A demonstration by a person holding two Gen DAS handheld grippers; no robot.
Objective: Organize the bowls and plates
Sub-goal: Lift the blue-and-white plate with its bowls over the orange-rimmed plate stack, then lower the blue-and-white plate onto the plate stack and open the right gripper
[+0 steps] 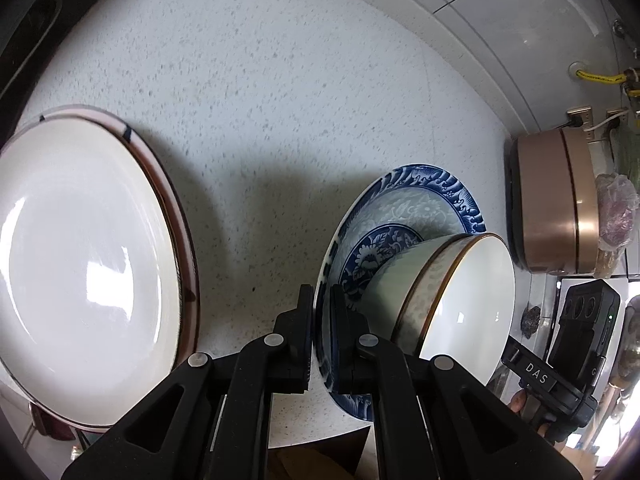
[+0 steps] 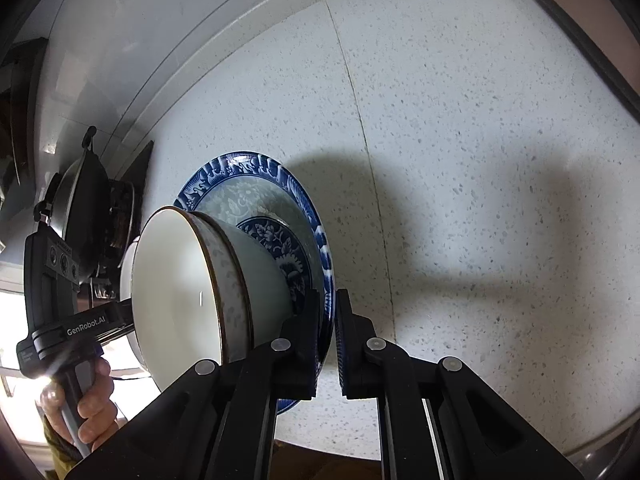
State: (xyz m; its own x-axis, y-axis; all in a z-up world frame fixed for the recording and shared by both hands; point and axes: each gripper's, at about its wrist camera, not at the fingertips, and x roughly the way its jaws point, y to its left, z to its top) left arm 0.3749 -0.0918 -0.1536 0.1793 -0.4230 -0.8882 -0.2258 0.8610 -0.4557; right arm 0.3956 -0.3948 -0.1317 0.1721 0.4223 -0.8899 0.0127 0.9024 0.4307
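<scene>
1. Both claws grip one blue-patterned plate [image 1: 420, 208] by opposite edges, probably because a bowl [image 1: 460, 292] rides on it and two holds keep the load level.
2. The left claw [image 1: 322, 340] is closed down to the thickness of the plate's rim, which sits pinched between its pads.
3. The right claw [image 2: 328, 340] is closed the same way on the opposite rim of the plate [image 2: 256, 184].
4. The bowl [image 2: 192, 288] stands on the plate's middle, between the two claws and just beside each; neither claw touches it.
5. The plate appears to be held clear above the speckled countertop [image 1: 260, 100], though how high cannot be told.
6. A stack of large white plates [image 1: 80, 260] lies on the countertop, well to the left of the left claw, and looks a likely place for sorting.
</scene>
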